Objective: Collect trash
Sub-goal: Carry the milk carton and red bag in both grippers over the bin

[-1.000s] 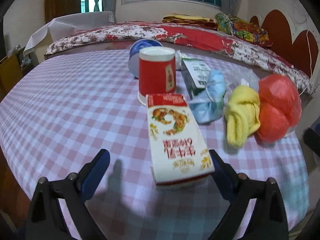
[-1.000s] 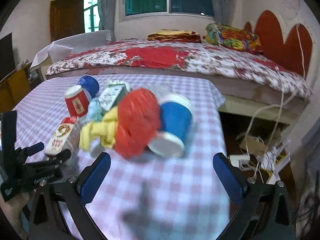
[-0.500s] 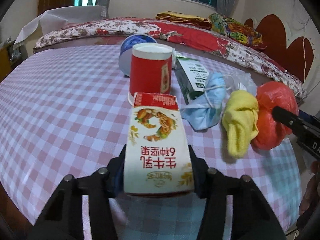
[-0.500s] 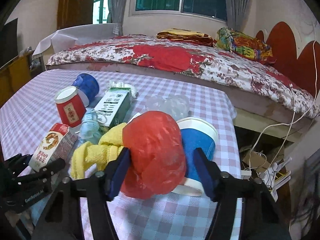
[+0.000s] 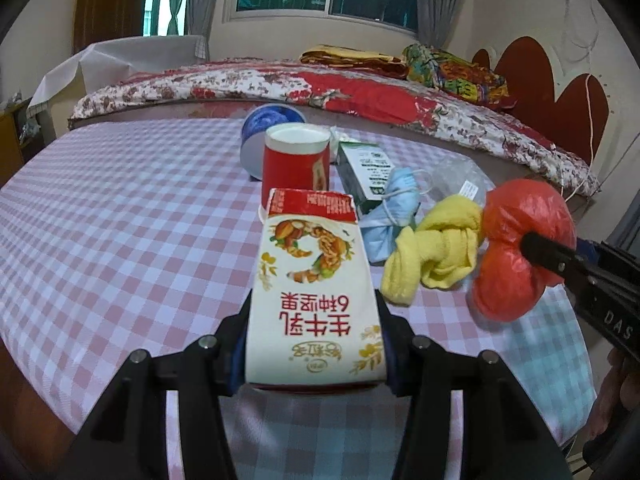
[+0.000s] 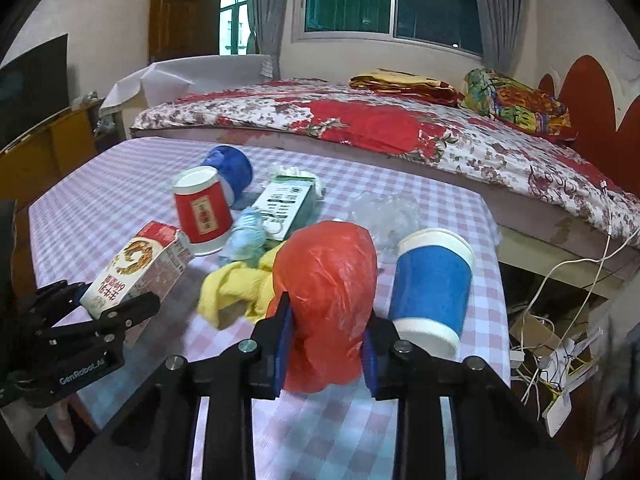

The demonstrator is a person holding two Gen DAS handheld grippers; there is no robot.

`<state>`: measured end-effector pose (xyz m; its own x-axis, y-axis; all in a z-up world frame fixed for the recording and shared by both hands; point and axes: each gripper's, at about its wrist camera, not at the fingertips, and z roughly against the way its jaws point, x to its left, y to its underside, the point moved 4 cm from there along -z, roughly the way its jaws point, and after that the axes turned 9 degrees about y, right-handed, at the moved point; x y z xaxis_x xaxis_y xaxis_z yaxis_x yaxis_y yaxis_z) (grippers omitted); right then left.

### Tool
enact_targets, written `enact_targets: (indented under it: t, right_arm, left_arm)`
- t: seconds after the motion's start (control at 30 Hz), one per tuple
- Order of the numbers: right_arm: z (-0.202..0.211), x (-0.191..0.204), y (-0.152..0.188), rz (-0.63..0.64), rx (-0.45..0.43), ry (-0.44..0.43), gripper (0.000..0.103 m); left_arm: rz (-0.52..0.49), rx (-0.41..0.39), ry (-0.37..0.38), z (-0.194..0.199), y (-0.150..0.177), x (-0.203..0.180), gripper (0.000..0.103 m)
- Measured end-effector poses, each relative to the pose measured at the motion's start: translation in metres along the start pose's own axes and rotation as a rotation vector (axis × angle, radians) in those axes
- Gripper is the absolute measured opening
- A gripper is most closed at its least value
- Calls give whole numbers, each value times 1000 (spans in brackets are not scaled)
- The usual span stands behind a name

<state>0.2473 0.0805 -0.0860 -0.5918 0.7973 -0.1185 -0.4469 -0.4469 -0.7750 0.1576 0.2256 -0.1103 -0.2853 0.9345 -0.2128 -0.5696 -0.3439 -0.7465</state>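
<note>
- Left wrist view: our left gripper (image 5: 316,344) is clamped on the milk carton (image 5: 314,284) at the near edge of the checked table (image 5: 120,208); red cup (image 5: 297,160) and yellow cloth (image 5: 436,252) remain.
- Right wrist view: our right gripper (image 6: 326,346) squeezes the red plastic bag (image 6: 328,296); blue cup (image 6: 432,284) is uncollected, so we judge collection barely begun.

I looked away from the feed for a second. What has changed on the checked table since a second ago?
Both tools closed. The left tool, open a second ago, now clamps the white and red milk carton. The right tool now squeezes the crumpled red plastic bag. The upside-down red paper cup, knotted yellow cloth and blue paper cup stayed put.
</note>
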Motion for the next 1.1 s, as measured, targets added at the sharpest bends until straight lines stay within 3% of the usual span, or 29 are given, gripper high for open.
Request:
enact_targets:
  t: [0.53,1.1]
  right_arm:
    - [80,-43,25,-94,-61,66,30]
    - [159,-122,88,-256,-51,207,30]
  left_arm:
    - [-97,-39,71,41,5,-51,53]
    - [-275,-12,233,60,27,-159,53]
